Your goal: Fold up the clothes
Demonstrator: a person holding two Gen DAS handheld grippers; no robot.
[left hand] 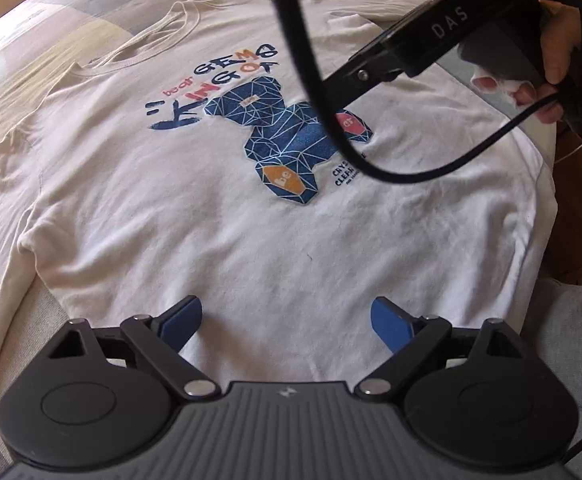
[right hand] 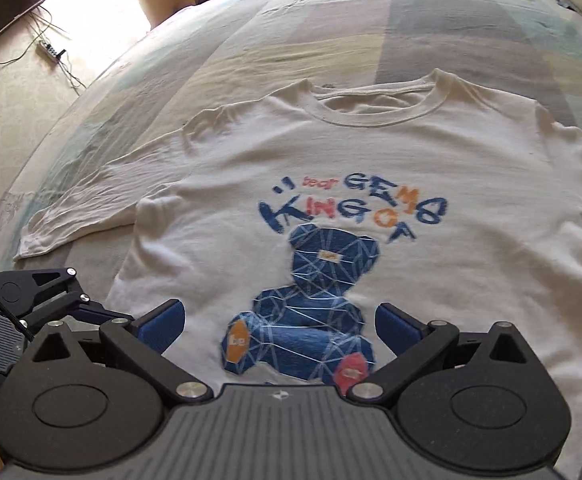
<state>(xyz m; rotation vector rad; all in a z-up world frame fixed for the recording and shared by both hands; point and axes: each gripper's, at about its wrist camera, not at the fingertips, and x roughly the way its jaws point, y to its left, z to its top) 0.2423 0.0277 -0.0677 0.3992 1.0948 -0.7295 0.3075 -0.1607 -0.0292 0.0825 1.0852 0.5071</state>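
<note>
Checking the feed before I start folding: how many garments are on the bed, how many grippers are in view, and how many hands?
Shirts: 1, the white long-sleeved shirt with a blue bear print, spread flat on the bed.
Grippers: 2, left gripper and right gripper, both open and empty.
Hands: 1, the hand holding the right gripper.
Total: 4.

A T-shirt [right hand: 371, 184] lies spread flat on the bed [right hand: 331, 28], collar farthest away.
</note>
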